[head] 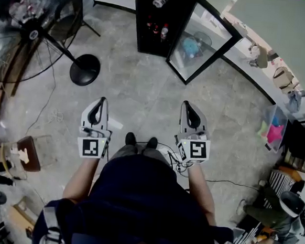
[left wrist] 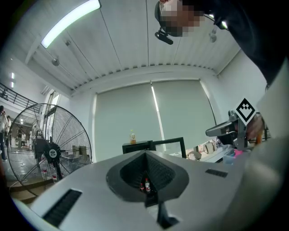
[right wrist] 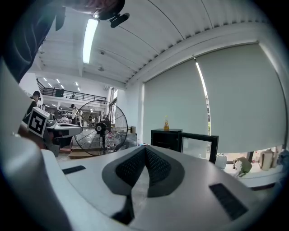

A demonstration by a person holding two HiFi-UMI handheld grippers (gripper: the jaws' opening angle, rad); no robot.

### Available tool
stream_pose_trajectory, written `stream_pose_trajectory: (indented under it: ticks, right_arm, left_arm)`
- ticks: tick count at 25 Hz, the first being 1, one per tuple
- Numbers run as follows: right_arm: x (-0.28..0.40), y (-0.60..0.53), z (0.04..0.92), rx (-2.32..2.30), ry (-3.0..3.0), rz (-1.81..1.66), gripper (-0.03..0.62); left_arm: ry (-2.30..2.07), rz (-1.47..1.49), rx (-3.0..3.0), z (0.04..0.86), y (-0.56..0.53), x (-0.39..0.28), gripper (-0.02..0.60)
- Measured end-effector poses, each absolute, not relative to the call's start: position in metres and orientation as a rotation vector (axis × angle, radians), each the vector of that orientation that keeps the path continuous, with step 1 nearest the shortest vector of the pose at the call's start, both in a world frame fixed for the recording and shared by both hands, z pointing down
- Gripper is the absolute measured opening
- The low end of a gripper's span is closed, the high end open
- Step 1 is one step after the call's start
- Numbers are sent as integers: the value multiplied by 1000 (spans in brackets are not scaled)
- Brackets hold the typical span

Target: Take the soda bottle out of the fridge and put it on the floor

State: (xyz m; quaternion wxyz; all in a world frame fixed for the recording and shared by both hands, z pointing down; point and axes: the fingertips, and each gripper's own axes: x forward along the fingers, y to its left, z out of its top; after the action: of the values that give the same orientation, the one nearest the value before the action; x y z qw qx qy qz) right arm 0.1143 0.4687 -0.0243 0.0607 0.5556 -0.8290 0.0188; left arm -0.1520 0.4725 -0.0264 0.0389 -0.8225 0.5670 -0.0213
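A black fridge [head: 163, 19] stands on the floor ahead of me with its glass door [head: 203, 41] swung open to the right. Small bottles [head: 155, 28] with red labels stand on a shelf inside, and one more bottle [head: 160, 1] sits on top. My left gripper [head: 100, 101] and right gripper [head: 187, 104] are side by side at waist height, well short of the fridge. Both are shut with nothing between their jaws. In the left gripper view, the left gripper [left wrist: 145, 154] points at the fridge [left wrist: 135, 146] and the shelf bottles [left wrist: 146, 185] show past the jaws. The right gripper [right wrist: 145, 148] also faces the fridge [right wrist: 166, 137].
A large standing fan [head: 33, 30] with a round black base [head: 84, 70] is at the left. A cable lies on the concrete floor [head: 144, 97] near my feet. At the right are a clear plastic bin [head: 275, 126] and a seated person [head: 277, 213]. Boxes are at the lower left.
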Motion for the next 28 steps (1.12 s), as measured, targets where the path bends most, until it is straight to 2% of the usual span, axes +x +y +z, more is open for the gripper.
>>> stream_pose_trajectory:
  ticks: [18, 20, 25, 28]
  right_arm:
    - [103, 471, -19, 1640, -2517, -5, 20]
    - [102, 469, -16, 1623, -2519, 13, 48]
    - [99, 463, -17, 1607, -2562, 37, 179]
    - [92, 458, -19, 1596, -2589, 28, 234]
  left_arm:
    - [1721, -71, -2534, -22, 475, -151, 23]
    - [1723, -76, -2534, -22, 475, -151, 23]
    - [1721, -73, -2537, -21, 475, -153, 23]
    - [1713, -77, -2540, -19, 476, -157, 23]
